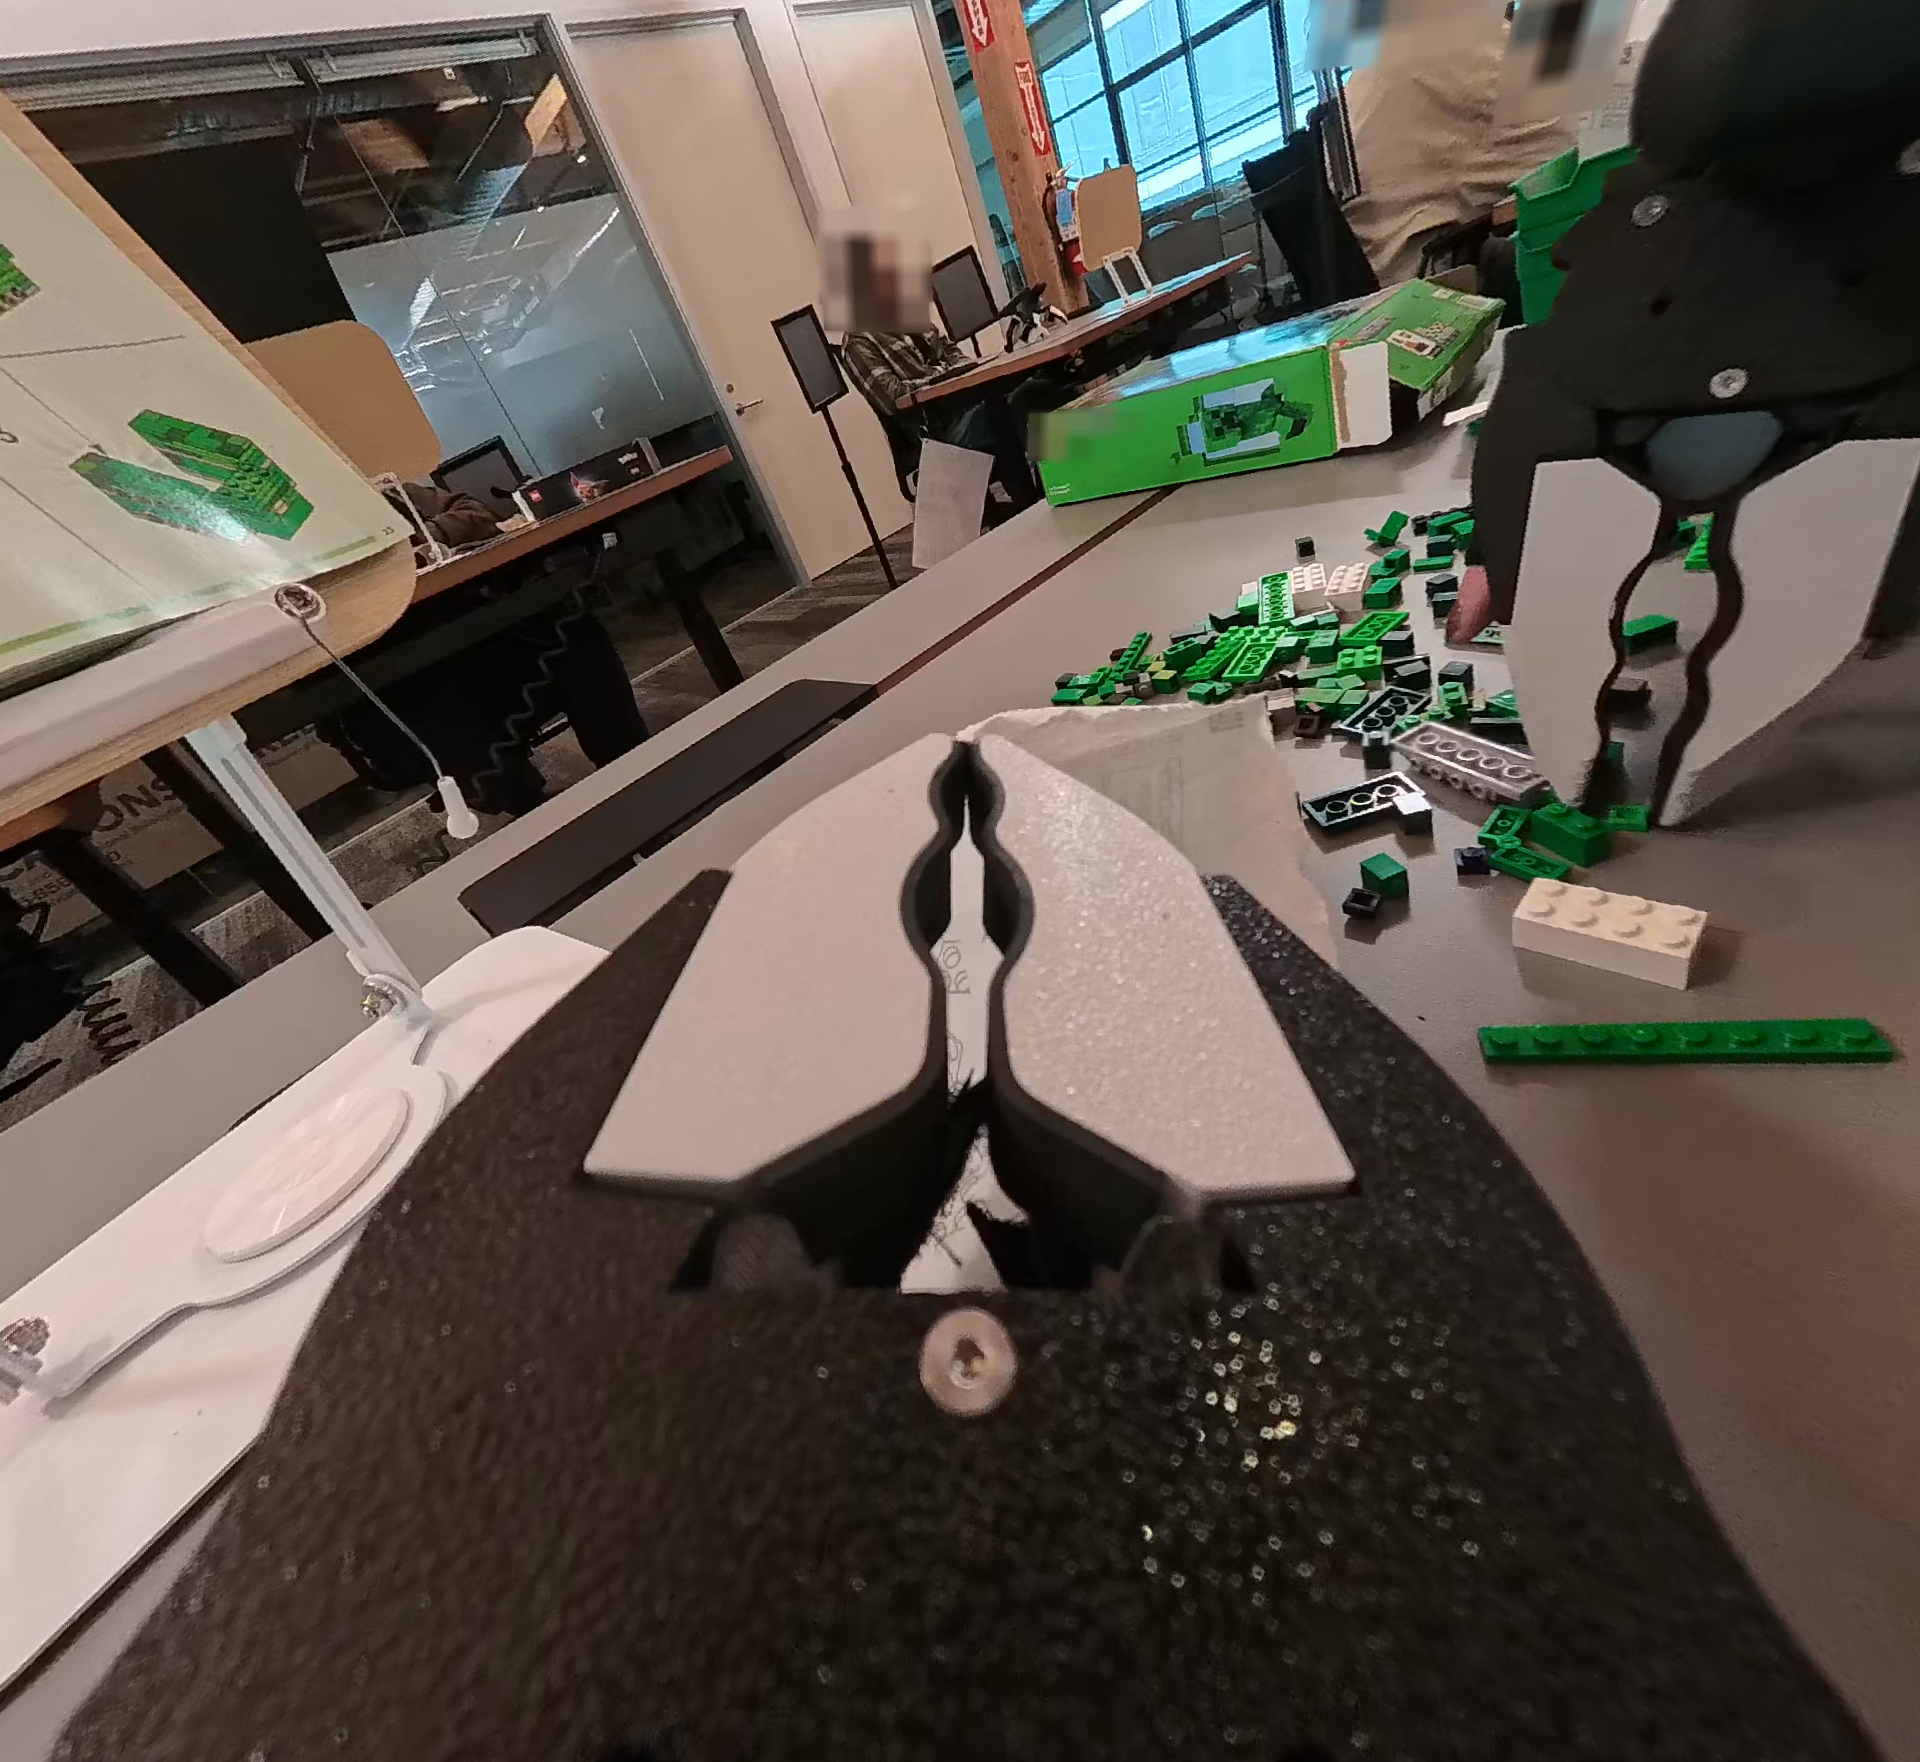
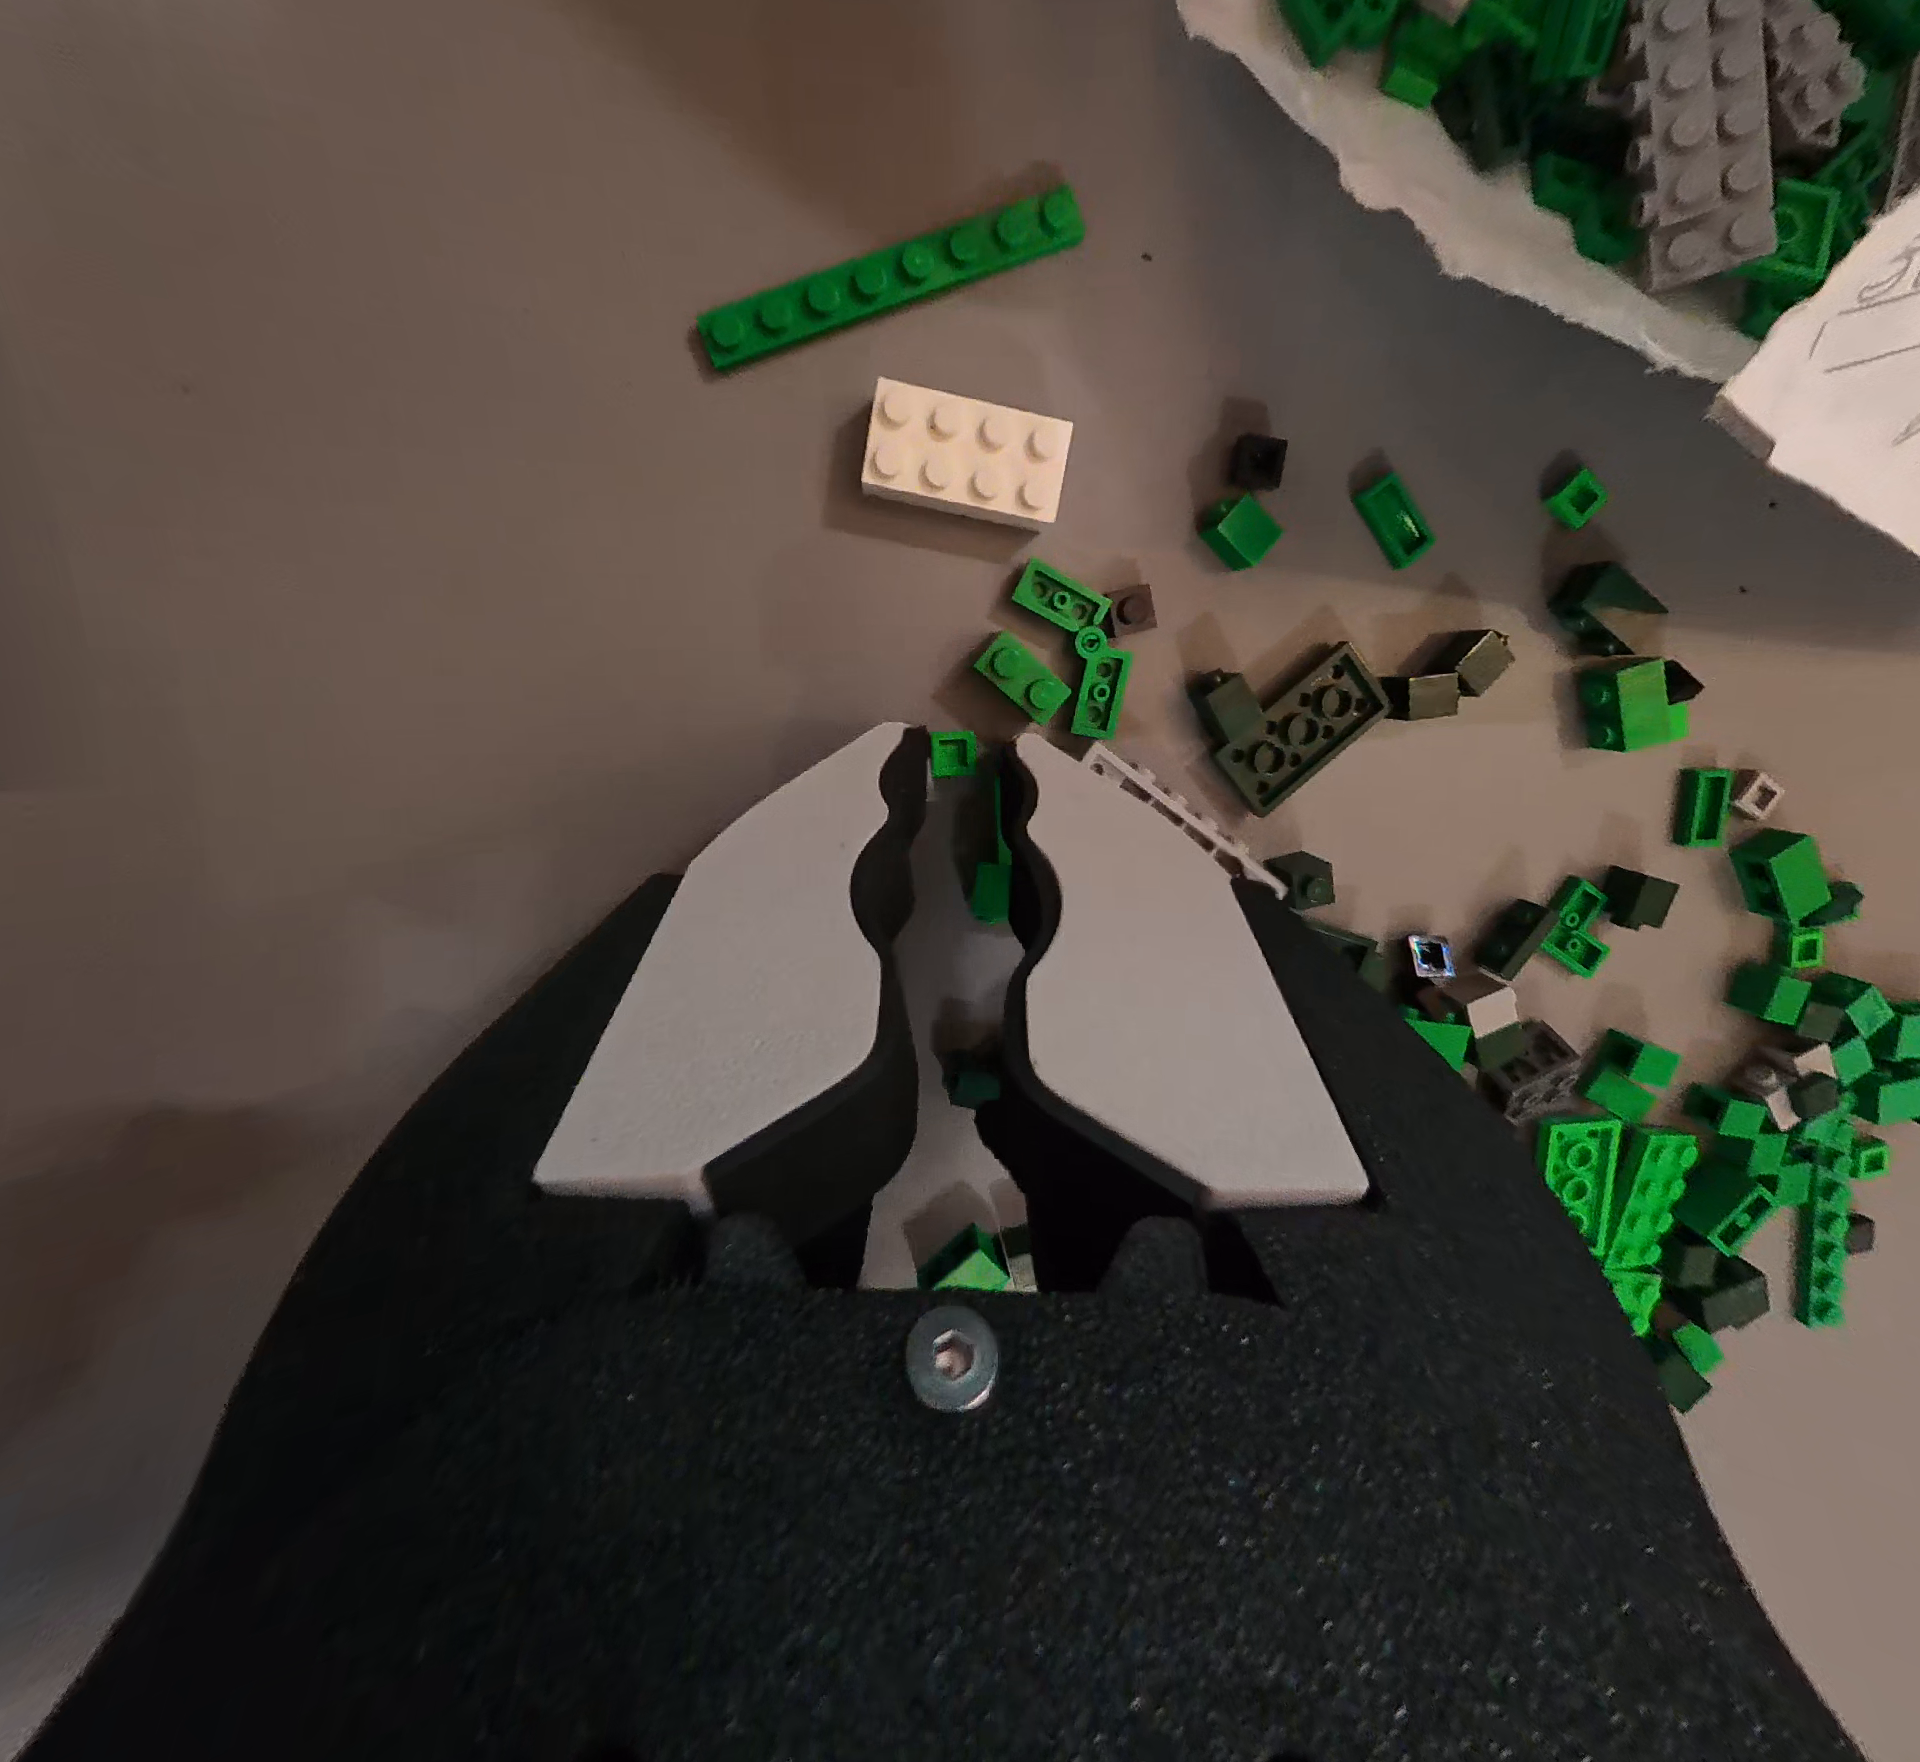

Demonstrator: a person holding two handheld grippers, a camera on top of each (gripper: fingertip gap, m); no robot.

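A: Left wrist view, status?

B: The left gripper (image 1: 971, 756) was clenched, fingertips touching, over a torn white paper bag (image 1: 1174, 777) on the grey table (image 1: 1714, 1297). Whether the tips pinched the bag's edge could not be confirmed; the contact was hidden. A white 2x4 brick (image 1: 1608, 933) and a long green plate (image 1: 1683, 1042) lay to its right. Beyond them the right gripper (image 1: 1621, 803) pointed down into a scatter of green bricks (image 1: 1299, 642). A green box (image 1: 1236, 424) lay farther back, and an instruction booklet (image 1: 156, 465) stood on a stand at left.

A: Right wrist view?

B: The right gripper (image 2: 971, 746) pointed down at the table (image 2: 416, 362), jaws slightly apart, with a small green piece (image 2: 952, 754) at the tips, against the left fingertip. The white brick (image 2: 966, 452) and green plate (image 2: 891, 278) lay just ahead. A dark green plate (image 2: 1299, 730) sat to the right, and the paper bag (image 2: 1351, 123) held grey and green bricks at upper right.
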